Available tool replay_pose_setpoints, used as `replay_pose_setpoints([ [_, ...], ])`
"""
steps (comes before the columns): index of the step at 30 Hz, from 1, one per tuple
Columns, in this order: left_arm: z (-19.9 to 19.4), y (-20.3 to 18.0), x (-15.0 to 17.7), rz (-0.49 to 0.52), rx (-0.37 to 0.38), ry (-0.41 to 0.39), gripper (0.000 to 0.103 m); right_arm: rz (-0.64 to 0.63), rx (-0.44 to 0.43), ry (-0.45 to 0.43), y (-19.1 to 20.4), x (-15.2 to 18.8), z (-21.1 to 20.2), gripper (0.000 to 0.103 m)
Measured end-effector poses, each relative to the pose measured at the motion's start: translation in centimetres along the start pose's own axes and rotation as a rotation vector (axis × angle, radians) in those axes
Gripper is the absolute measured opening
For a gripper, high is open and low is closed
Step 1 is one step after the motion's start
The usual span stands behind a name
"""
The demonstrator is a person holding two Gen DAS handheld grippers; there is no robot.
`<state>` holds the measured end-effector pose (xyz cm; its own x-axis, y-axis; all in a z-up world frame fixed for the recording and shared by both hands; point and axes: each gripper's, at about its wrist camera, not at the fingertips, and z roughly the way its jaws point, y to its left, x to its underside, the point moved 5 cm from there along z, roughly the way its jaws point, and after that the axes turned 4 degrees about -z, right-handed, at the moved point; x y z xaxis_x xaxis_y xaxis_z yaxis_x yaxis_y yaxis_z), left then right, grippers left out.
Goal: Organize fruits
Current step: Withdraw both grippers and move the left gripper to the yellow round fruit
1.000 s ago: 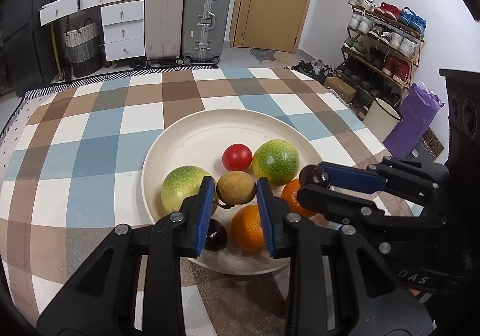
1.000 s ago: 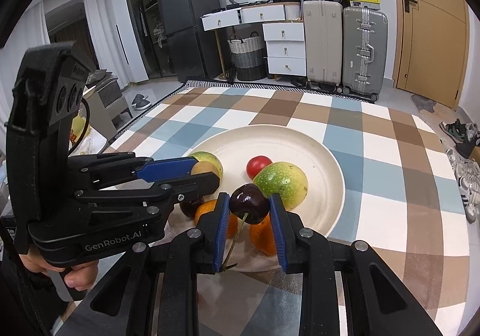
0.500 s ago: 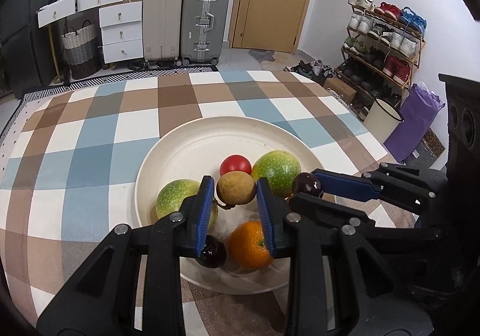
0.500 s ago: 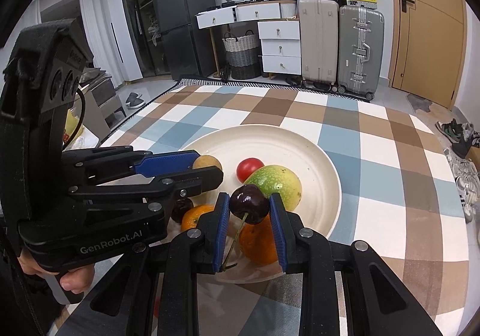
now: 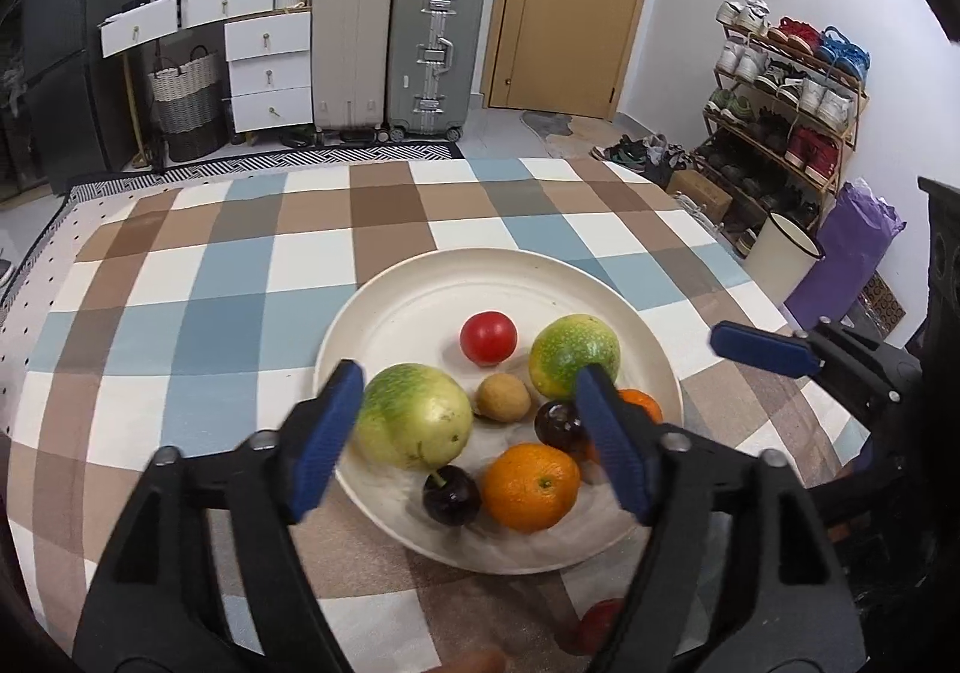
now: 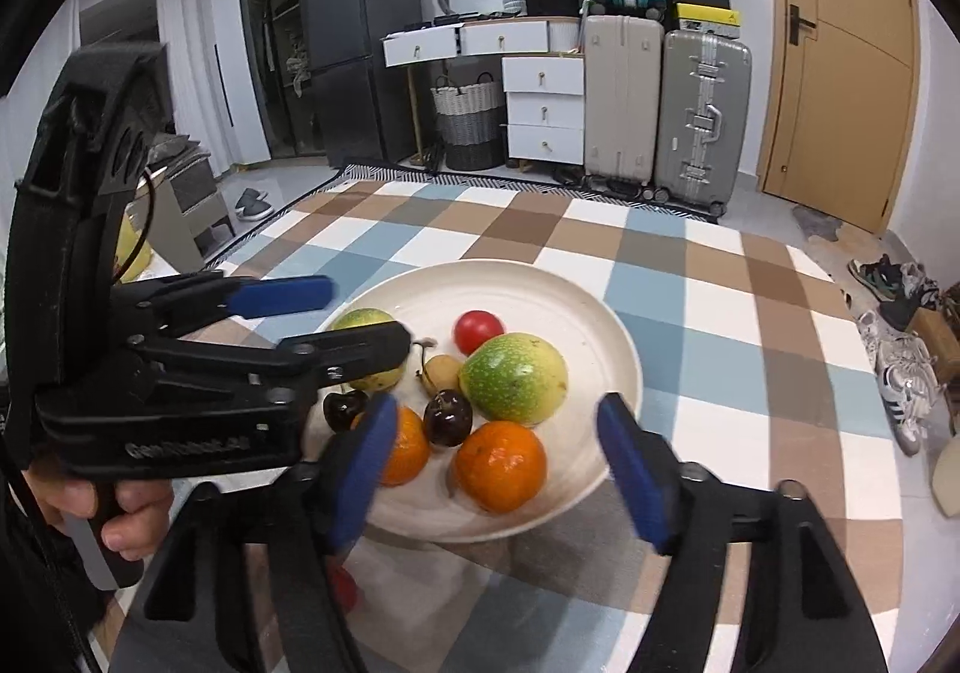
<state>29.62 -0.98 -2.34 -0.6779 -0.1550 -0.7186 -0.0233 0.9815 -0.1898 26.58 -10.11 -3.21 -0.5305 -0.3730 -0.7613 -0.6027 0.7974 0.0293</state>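
Observation:
A cream plate (image 5: 420,307) (image 6: 606,373) on the checked tablecloth holds two green fruits (image 5: 414,415) (image 5: 573,355), a red tomato (image 5: 488,337), a small brown fruit (image 5: 503,398), two oranges (image 5: 531,485) (image 6: 501,464) and two dark cherries (image 5: 451,494) (image 6: 447,416). My left gripper (image 5: 471,436) is open and empty above the plate's near side. My right gripper (image 6: 501,463) is open and empty above the plate's near edge. A red fruit (image 5: 600,622) lies on the cloth in front of the plate, partly hidden.
The table's far edge meets a striped rug, with suitcases (image 5: 432,54) and white drawers (image 5: 264,66) behind. A shoe rack (image 5: 786,90) and a white bin (image 5: 780,262) stand to the right. A fridge (image 6: 354,42) stands at the back left.
Both grippers have opened. The left one let go of the small brown fruit and the right one let go of the cherry; both now lie on the plate.

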Motion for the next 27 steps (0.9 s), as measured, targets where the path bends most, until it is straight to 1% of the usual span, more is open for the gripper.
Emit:
replay_pose_setpoints([
  [1, -0.2, 0.3, 0.0, -0.009, -0.007, -0.001, 0.088, 0.006, 0.003, -0.001, -0.2, 0.0, -0.2, 0.085],
  [2, -0.5, 0.5, 0.1, -0.022, -0.003, -0.004, 0.093, 0.012, 0.008, -0.006, -0.4, 0.1, -0.6, 0.087],
  [3, -0.8, 0.6, 0.2, -0.030, 0.004, -0.007, 0.096, 0.018, 0.008, -0.010, -0.5, 0.1, -0.9, 0.090],
  [4, -1.1, 0.8, 0.3, -0.039, 0.009, -0.008, 0.103, 0.024, 0.006, -0.008, -0.6, 0.2, -1.2, 0.094],
  [6, -1.7, 0.9, 0.5, -0.045, 0.005, -0.016, 0.102, 0.041, 0.007, -0.004, -0.8, 0.3, -1.6, 0.101],
  [7, -2.0, 1.0, 0.7, -0.040, -0.001, -0.015, 0.102, 0.044, 0.007, -0.006, -0.8, 0.4, -1.8, 0.101],
  [11, -3.3, 0.9, 1.5, -0.024, -0.023, -0.016, 0.102, 0.053, 0.007, -0.010, -0.7, 0.8, -2.6, 0.102],
  [21, -7.8, 0.1, 4.3, 0.014, -0.045, -0.029, 0.102, 0.060, -0.006, -0.019, 0.5, 1.9, -5.6, 0.103],
  [27, -10.4, 0.2, 6.1, 0.007, -0.061, -0.032, 0.102, 0.057, -0.010, -0.020, 1.3, 2.5, -7.3, 0.103],
])
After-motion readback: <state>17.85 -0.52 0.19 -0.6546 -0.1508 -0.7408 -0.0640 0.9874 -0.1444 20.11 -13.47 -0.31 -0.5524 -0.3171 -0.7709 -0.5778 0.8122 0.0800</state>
